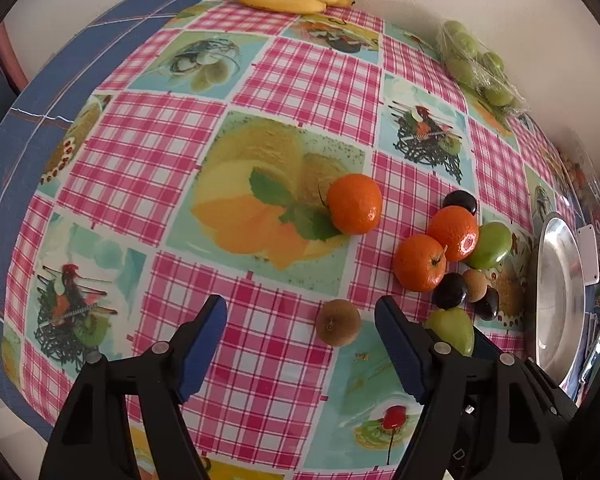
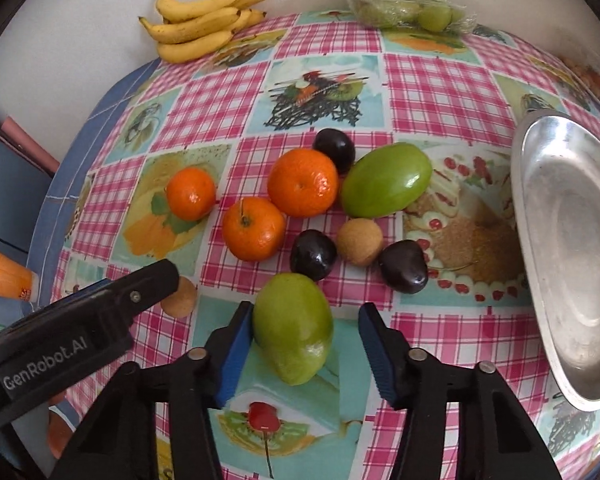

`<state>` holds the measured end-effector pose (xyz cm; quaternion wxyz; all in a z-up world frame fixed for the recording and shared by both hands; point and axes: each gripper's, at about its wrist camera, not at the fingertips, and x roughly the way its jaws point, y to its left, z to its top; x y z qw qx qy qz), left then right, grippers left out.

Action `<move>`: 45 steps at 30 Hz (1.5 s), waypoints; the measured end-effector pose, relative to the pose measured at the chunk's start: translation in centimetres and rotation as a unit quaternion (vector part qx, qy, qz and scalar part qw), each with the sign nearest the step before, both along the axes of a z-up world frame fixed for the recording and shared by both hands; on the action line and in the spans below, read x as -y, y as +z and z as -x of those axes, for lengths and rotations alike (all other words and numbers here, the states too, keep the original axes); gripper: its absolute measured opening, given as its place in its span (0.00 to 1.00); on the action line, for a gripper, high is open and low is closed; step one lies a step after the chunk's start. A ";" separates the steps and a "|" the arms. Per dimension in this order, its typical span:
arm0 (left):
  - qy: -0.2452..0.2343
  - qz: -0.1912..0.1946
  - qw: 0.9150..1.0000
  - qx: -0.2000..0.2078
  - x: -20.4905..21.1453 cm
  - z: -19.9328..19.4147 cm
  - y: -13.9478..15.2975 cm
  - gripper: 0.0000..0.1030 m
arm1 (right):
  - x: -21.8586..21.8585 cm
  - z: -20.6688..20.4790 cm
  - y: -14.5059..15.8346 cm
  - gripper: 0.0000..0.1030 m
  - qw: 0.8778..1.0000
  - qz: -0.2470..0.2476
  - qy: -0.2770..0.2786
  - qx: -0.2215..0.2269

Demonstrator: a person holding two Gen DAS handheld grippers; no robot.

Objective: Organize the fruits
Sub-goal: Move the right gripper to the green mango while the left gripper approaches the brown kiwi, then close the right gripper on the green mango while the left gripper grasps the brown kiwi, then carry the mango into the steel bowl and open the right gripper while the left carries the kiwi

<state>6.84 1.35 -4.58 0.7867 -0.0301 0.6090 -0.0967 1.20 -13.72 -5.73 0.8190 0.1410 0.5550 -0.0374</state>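
My right gripper (image 2: 305, 312) points down at the checked tablecloth, open around a green oval fruit (image 2: 294, 328). The left pad touches the fruit and a gap remains at the right pad. My left gripper (image 1: 300, 308) is open, with a small brown fruit (image 1: 337, 322) lying untouched between its fingers, nearer the right one. In the right wrist view the left gripper's black body (image 2: 100, 320) partly covers that brown fruit (image 2: 179, 298). Beyond lie three mandarins (image 2: 303, 182), a second green fruit (image 2: 386, 180), three dark plums (image 2: 313, 254) and another brown fruit (image 2: 359, 241).
A metal tray (image 2: 580, 240) stands at the table's right edge. Bananas (image 2: 204, 20) and a wrapped pack of green fruit (image 2: 404, 6) lie at the back by the wall. An orange cup (image 2: 4, 276) sits off the table's left edge.
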 end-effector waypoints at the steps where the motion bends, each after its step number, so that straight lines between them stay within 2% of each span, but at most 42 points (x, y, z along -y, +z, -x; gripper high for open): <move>1: -0.002 0.001 1.000 -0.002 0.1 0.0 -0.2 0.71 | 0.0 0.0 0.0 0.47 1.000 -0.001 0.001 0.002; 3: -0.006 0.002 1.000 -0.007 0.3 0.1 -0.4 0.64 | -0.1 -0.1 -0.1 0.40 1.000 -0.006 0.005 0.002; 9: -0.014 0.026 0.999 -0.025 1.0 0.1 -1.3 0.40 | -0.4 0.0 0.1 0.40 1.000 0.001 0.008 0.000; 11: -0.014 0.026 0.999 -0.026 1.1 0.0 -1.3 0.26 | -0.6 -0.1 0.1 0.40 1.000 0.005 0.011 0.001; 17: -0.010 0.035 0.999 -0.027 0.9 0.1 -1.3 0.26 | -0.6 -0.1 0.1 0.40 1.000 0.005 0.013 0.000; 22: -0.005 0.040 0.999 -0.010 -0.4 0.4 0.6 0.26 | -0.5 0.4 0.7 0.40 1.000 -0.006 0.009 0.009; 29: 0.009 0.030 0.999 0.016 -1.3 0.6 2.7 0.26 | -0.2 1.0 2.6 0.40 1.000 -0.008 -0.004 0.025; 35: 0.012 0.017 1.000 0.015 -1.0 0.5 2.6 0.26 | 1.0 1.6 4.4 0.40 0.999 -0.009 -0.026 0.044; 42: 0.009 0.002 1.000 0.014 0.2 0.4 2.4 0.25 | 3.5 2.2 5.3 0.40 0.997 0.009 -0.064 0.045; 45: 0.003 0.001 1.000 0.014 1.5 0.3 2.5 0.26 | 5.3 2.5 5.6 0.40 0.995 0.036 -0.089 0.040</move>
